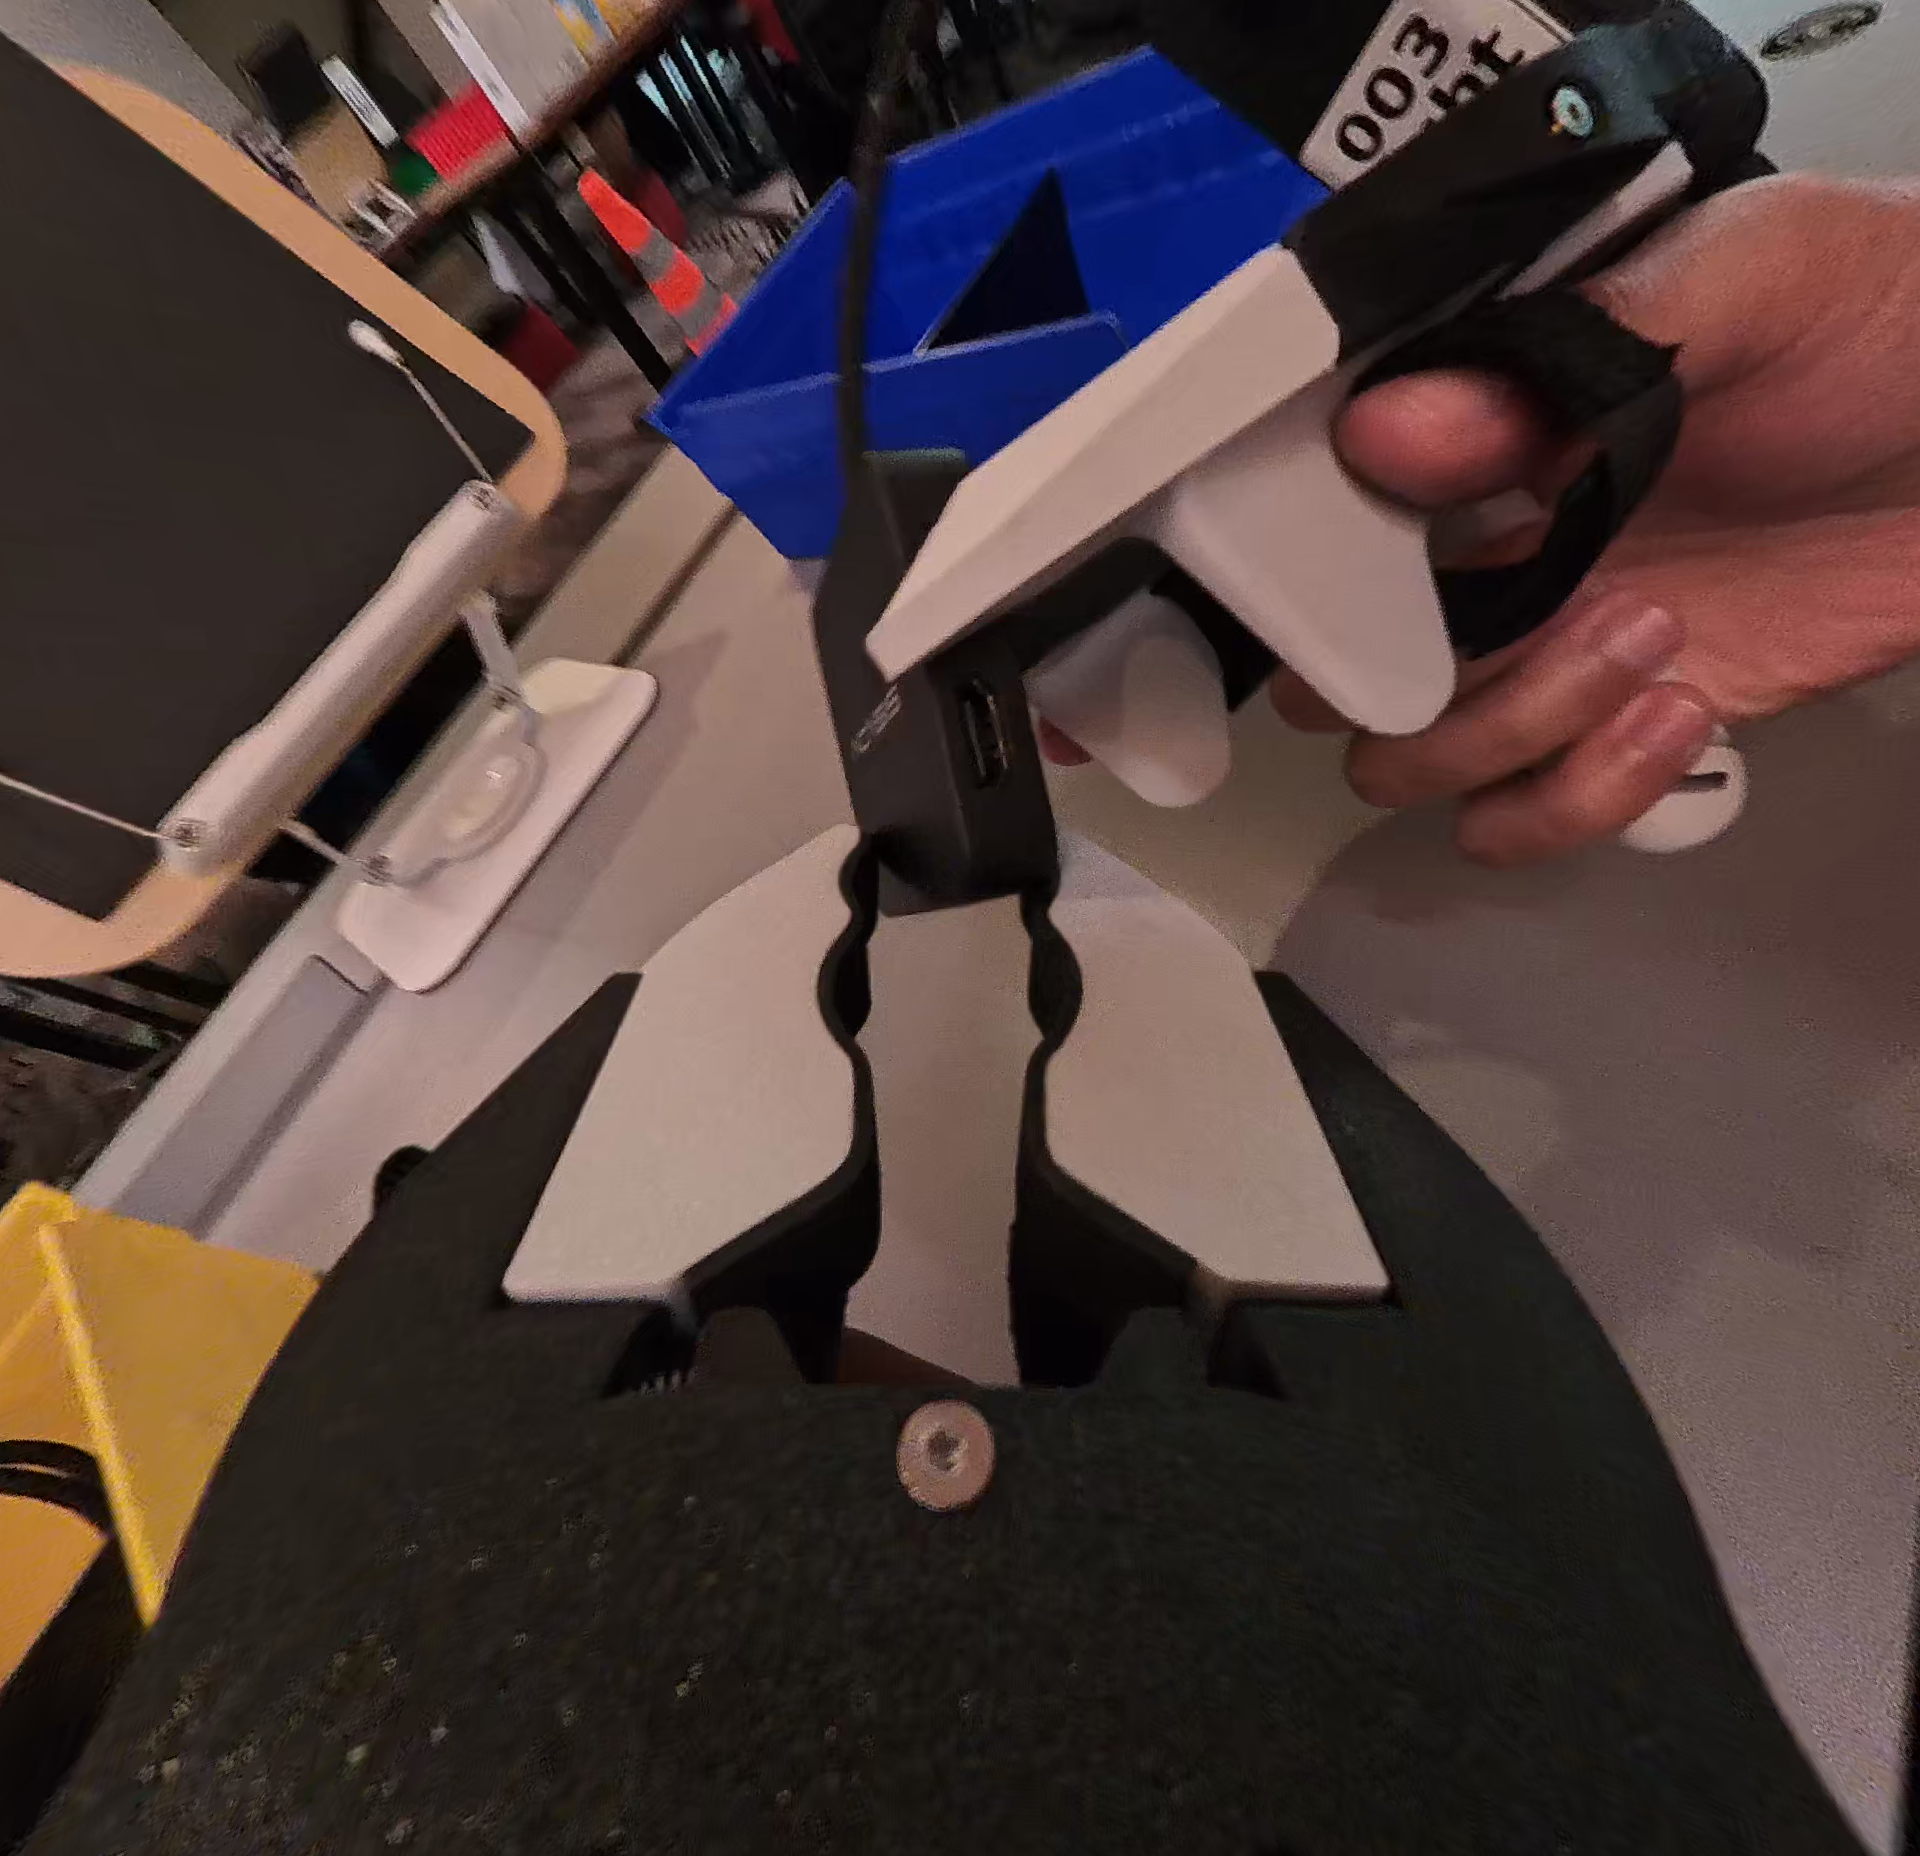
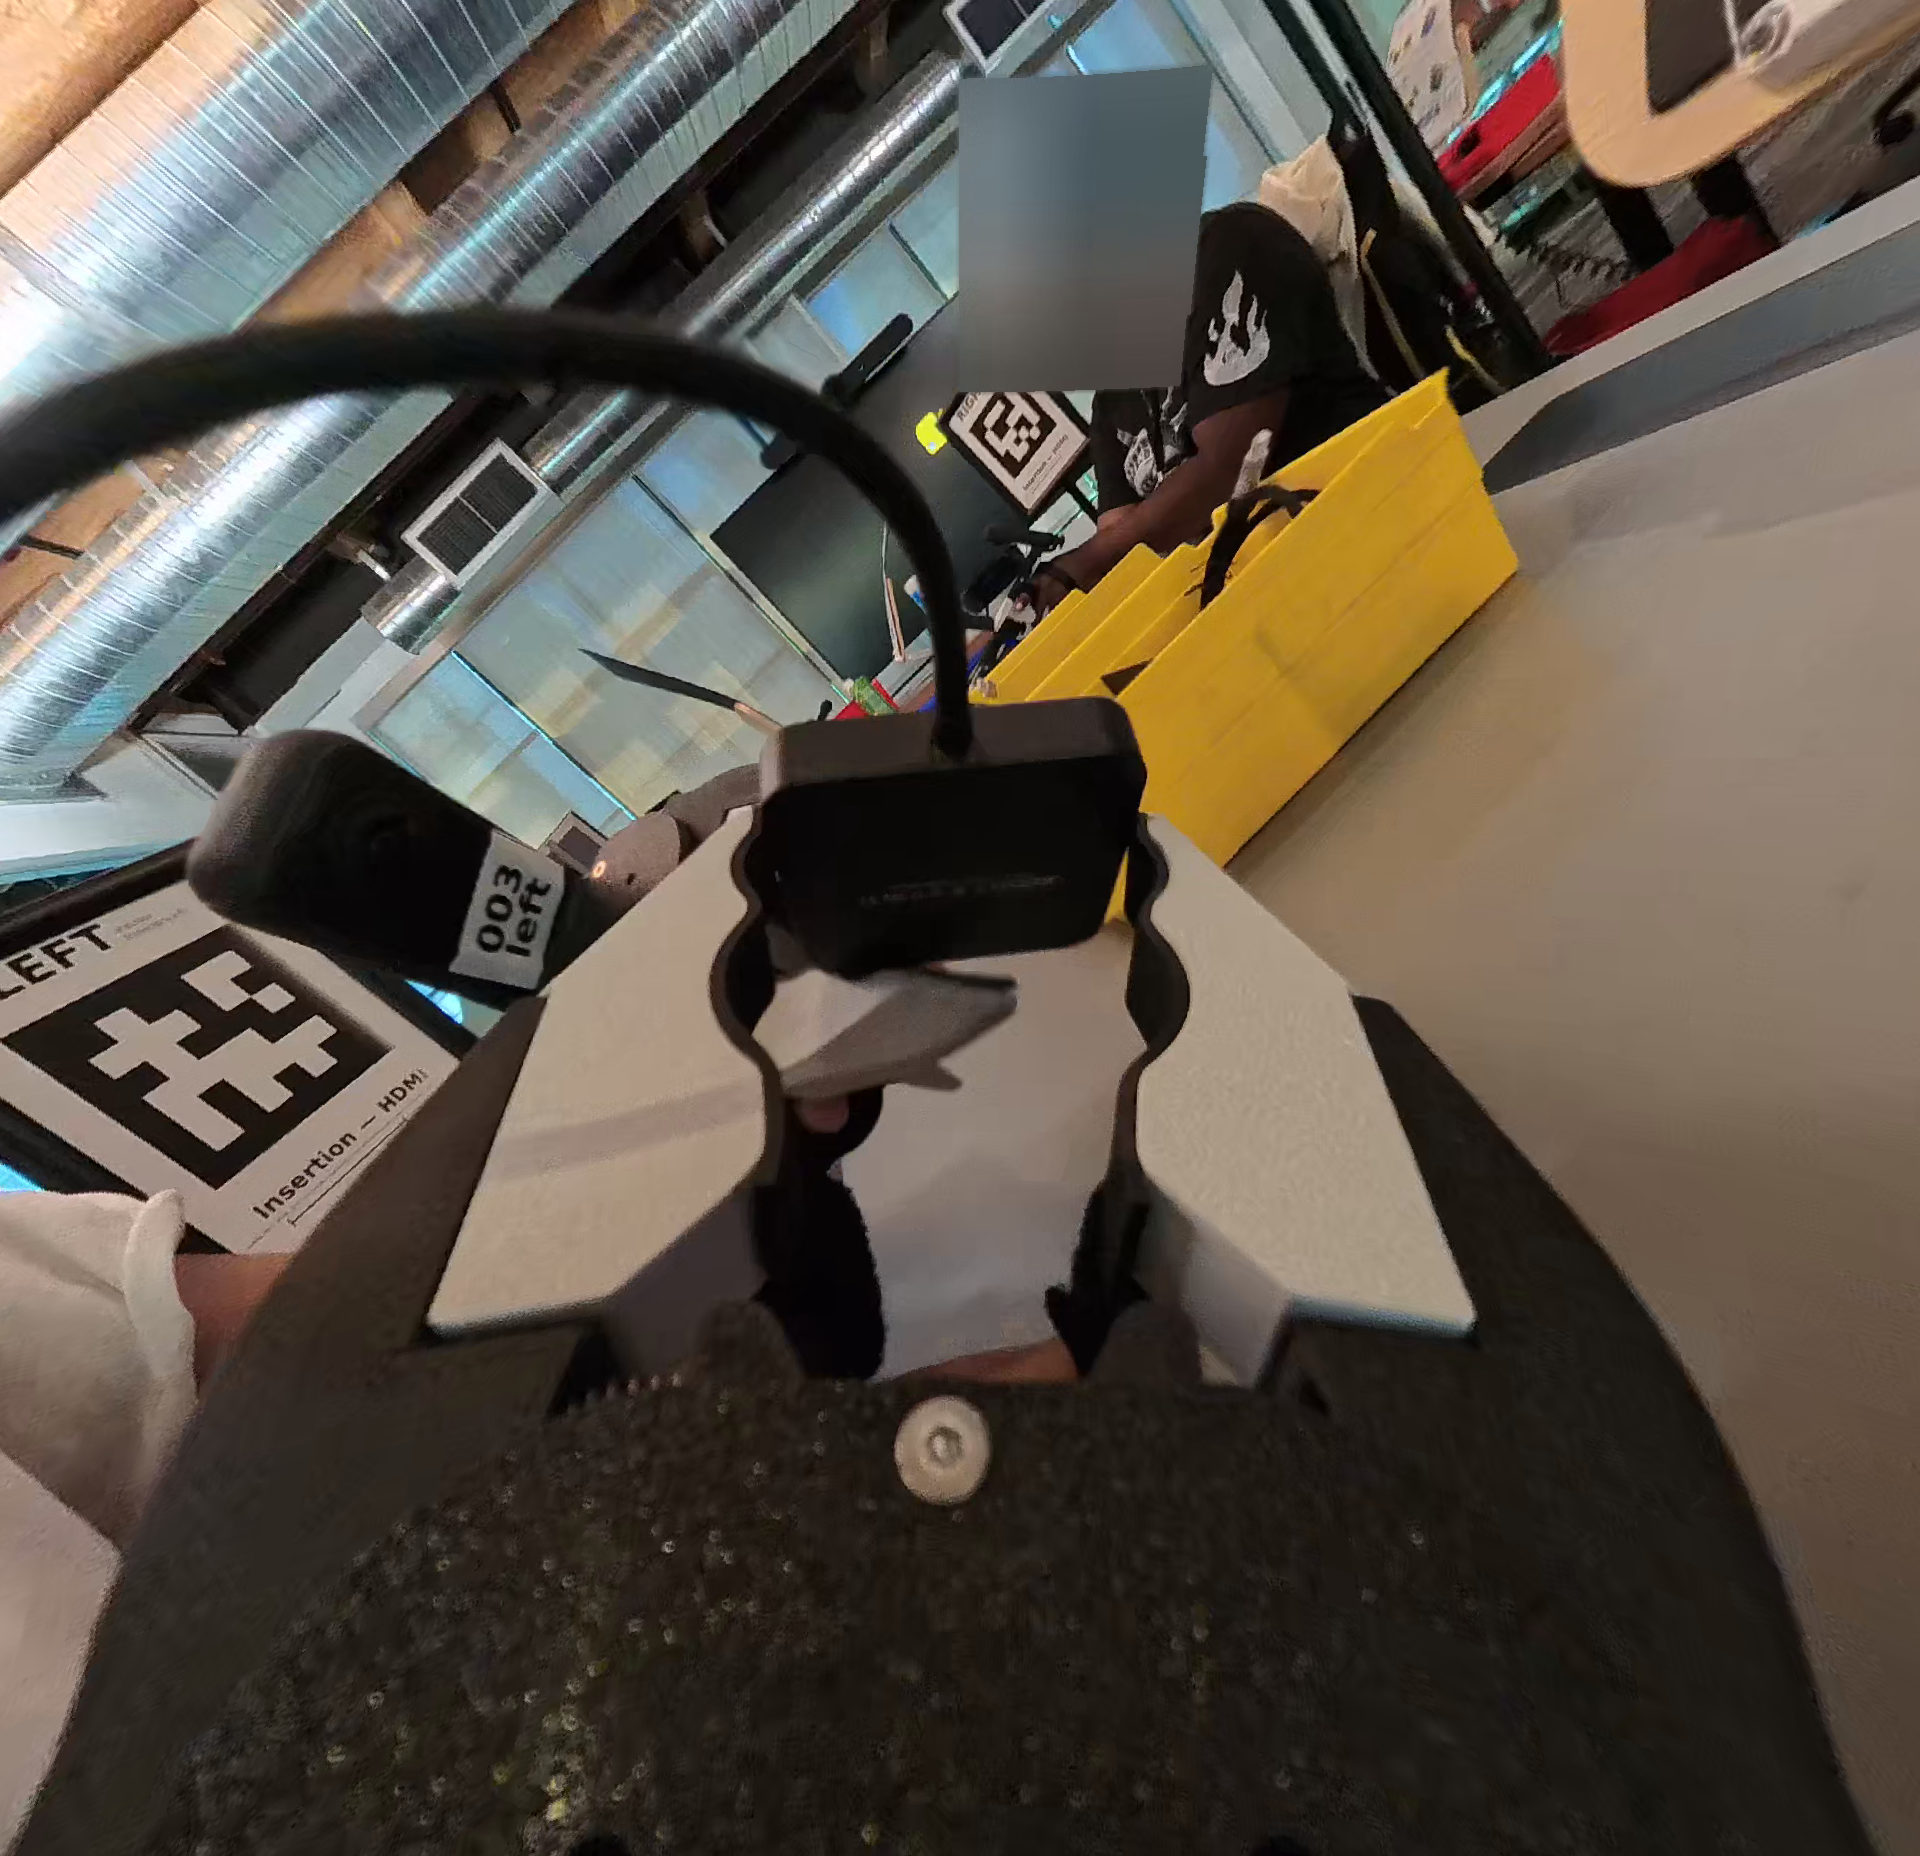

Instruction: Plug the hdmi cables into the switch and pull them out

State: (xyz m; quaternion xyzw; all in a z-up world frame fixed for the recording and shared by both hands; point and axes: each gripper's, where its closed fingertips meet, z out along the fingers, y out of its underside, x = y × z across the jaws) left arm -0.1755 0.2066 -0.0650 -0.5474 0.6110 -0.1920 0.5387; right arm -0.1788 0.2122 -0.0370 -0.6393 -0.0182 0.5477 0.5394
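The black hdmi switch (image 1: 935, 767) is held in the air above the table between both grippers. My left gripper (image 1: 951, 887) is shut on its lower end. One open port (image 1: 982, 731) shows on its side, with nothing in it. My right gripper (image 2: 940, 856) is shut on the flat body of the switch (image 2: 945, 850); in the left wrist view it comes in from the right, held by a hand (image 1: 1662, 559). A black cable (image 2: 520, 352) runs from the switch's far end and arcs away to the left. No loose hdmi plug is in view.
A blue bin (image 1: 1039, 248) stands behind the switch. A yellow bin (image 2: 1299, 611) sits on the grey table (image 2: 1610, 923), and also shows in the left wrist view (image 1: 104, 1339). A screen on a white stand (image 1: 208, 456) is at the left. A person (image 2: 1226, 372) sits beyond. My left and right fingertips are right by each other.
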